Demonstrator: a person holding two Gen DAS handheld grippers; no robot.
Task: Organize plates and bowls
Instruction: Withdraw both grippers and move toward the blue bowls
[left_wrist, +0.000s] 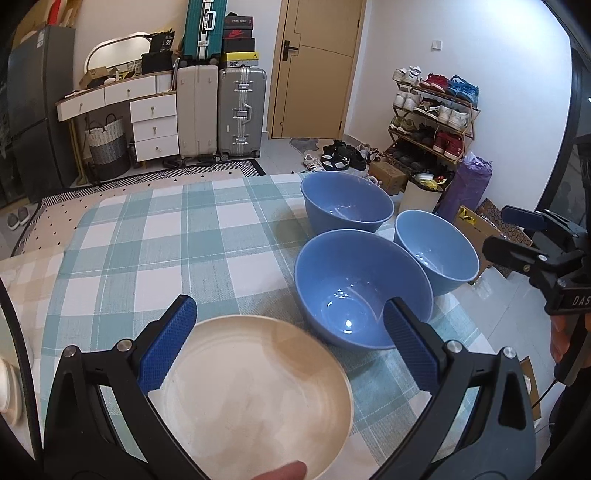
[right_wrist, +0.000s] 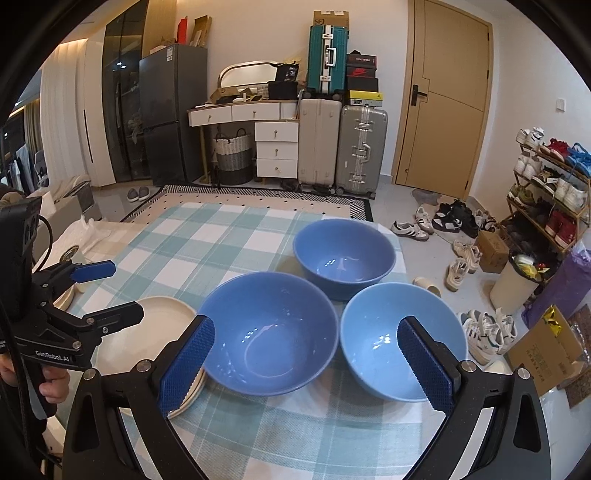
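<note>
Cream plates (right_wrist: 159, 328) stacked, right view only

The left gripper (left_wrist: 288, 332) is held with its jaws spread wide, nothing being clasped between the 2 blue-padded fingers (left_wrist: 168, 349). A fingertip (left_wrist: 280, 472) is seen at the bottom edge of the left wrist view. In the right wrist view, the same gripper (right_wrist: 110, 291) is seen side-on at the left, its 2 fingers parted one above the other, and its handle is gripped by the left hand (right_wrist: 51, 380).

The right gripper (right_wrist: 306, 360) is likewise held wide open, nothing being touched by its pads (right_wrist: 188, 363). From the left wrist view it is seen at the right edge (left_wrist: 517, 236), fingers apart, with the right hand (left_wrist: 561, 339) wrapped around the handle.
</note>
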